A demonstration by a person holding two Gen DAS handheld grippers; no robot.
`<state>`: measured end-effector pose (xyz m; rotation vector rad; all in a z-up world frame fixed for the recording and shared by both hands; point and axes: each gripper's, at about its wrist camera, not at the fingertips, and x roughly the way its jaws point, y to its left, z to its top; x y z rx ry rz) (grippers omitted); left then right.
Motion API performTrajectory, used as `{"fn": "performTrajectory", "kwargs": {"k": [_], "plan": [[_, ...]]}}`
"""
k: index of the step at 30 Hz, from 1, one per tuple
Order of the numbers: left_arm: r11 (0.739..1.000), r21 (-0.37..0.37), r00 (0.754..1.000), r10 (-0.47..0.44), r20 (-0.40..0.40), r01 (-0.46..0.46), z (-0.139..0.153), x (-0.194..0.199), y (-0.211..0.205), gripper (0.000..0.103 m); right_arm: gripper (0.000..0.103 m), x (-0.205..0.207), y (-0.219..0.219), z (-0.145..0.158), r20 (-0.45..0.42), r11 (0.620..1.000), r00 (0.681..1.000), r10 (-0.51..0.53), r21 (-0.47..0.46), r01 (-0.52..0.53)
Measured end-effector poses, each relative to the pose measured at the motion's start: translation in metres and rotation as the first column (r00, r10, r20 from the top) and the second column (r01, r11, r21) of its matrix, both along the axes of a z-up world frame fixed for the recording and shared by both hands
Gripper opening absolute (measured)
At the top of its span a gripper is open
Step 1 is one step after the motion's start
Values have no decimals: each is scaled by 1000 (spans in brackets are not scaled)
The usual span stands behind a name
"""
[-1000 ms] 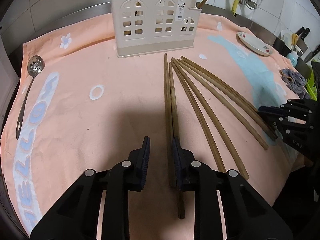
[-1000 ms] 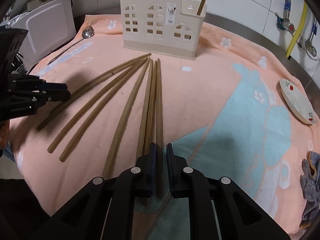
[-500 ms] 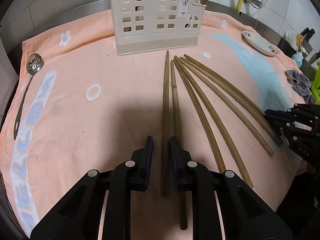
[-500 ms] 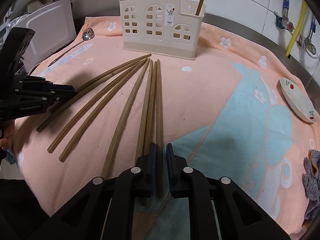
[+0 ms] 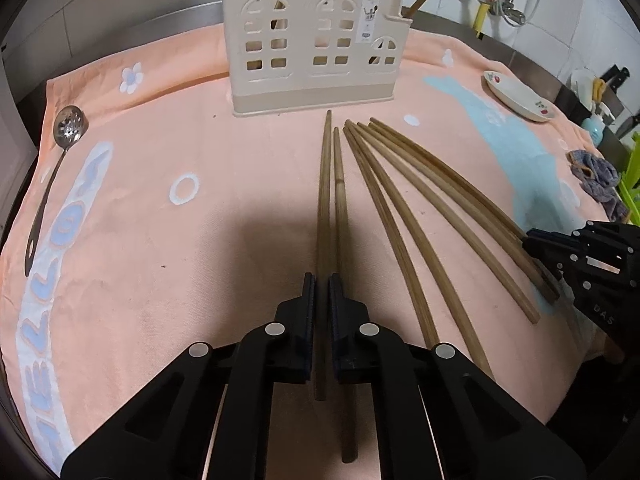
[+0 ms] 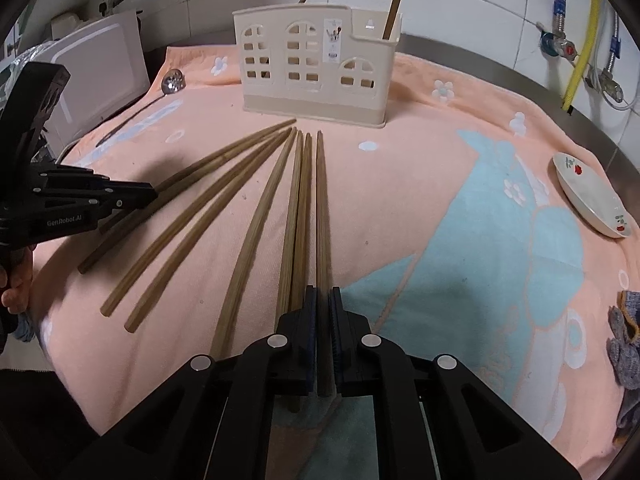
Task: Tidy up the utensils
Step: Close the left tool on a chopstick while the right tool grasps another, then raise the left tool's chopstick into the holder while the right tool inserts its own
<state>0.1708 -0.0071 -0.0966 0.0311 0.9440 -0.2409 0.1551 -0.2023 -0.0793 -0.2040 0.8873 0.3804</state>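
Several long wooden chopsticks lie fanned out on a peach towel (image 5: 160,240), tips toward a cream utensil holder (image 5: 312,40), which also shows in the right wrist view (image 6: 316,68). My left gripper (image 5: 322,284) is shut on the leftmost chopstick (image 5: 325,184). My right gripper (image 6: 323,296) is shut on the rightmost chopstick (image 6: 322,208). Each gripper shows at the edge of the other's view: the right gripper (image 5: 536,240) in the left wrist view, the left gripper (image 6: 148,196) in the right wrist view. A slotted metal spoon (image 5: 68,136) lies at the far left. Two chopsticks stand in the holder.
A white dish (image 5: 520,98) sits on the towel's far right, and also shows in the right wrist view (image 6: 588,200). A grey cloth (image 5: 596,180) lies by the right edge. A white appliance (image 6: 100,72) stands left of the holder. Pipes and taps run along the tiled wall.
My left gripper has shifted onto the leftmost chopstick and closed on it. My right gripper stays shut on its chopstick and has barely moved.
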Motion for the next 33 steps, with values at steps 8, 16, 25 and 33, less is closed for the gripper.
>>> {"fn": "performTrajectory", "kwargs": {"k": [8,16,25,33], "plan": [[1000,-19,996,0,91,2,36,-11,5,5,6,-7,-2,37,98,1000,995,-7,28,5],[1000,-29,982,-2,187,8,74,-12,10,5,6,-1,1,92,233,997,972,-4,72,-13],[999,-38,966,-9,258,19,109,0,16,5,6,19,7,137,299,994,954,16,99,-48],[999,-9,943,-31,332,36,154,20,16,5,6,51,5,192,327,985,945,33,147,-86]]}}
